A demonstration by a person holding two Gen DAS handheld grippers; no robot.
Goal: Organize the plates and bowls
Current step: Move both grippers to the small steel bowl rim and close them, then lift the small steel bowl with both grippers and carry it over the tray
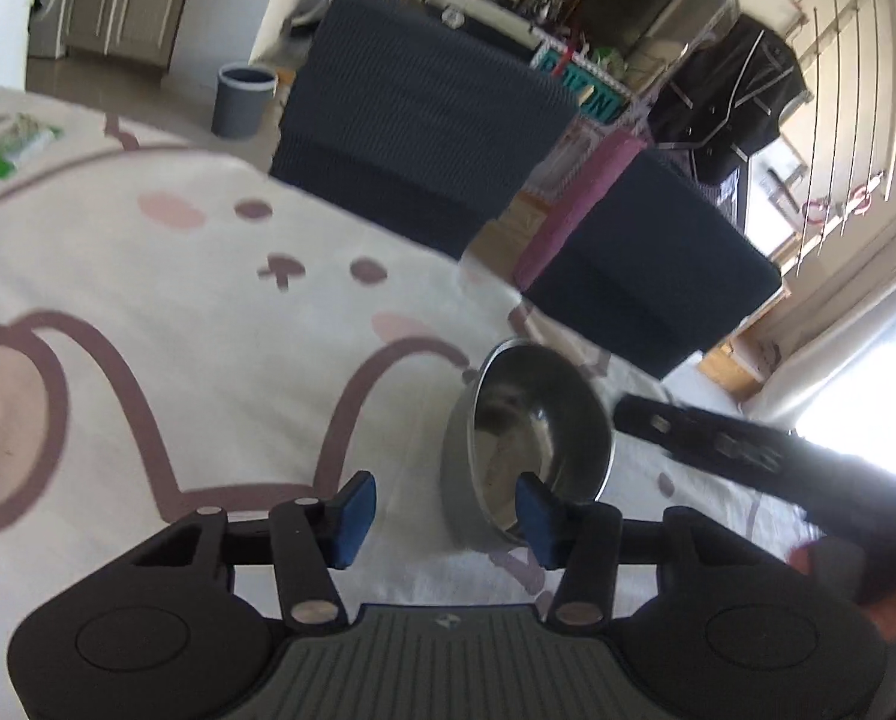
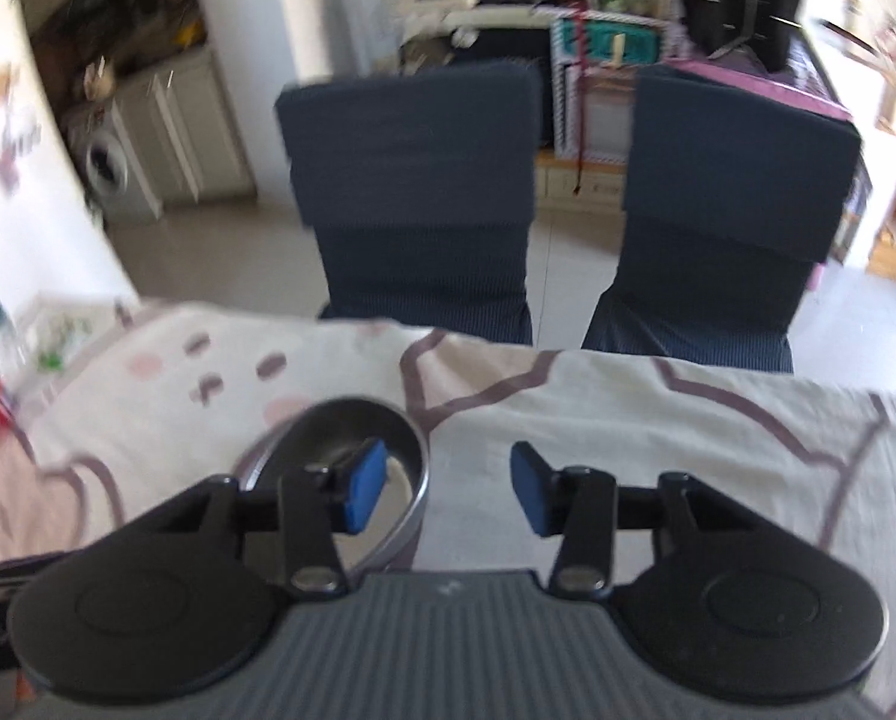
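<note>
Hovering fingers (image 1: 442, 516), seemingly empty, near bowl (image 1: 526, 420)

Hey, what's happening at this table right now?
A person holds a gripper in each hand over a table covered with a cartoon-print tablecloth. Both the left gripper and the right gripper hang open by a steel bowl, one from each side. Nothing is gripped yet. Two dark blue chairs stand behind.

Black gripper (image 1: 445, 507), blue pads (image 1: 355, 519)
</note>
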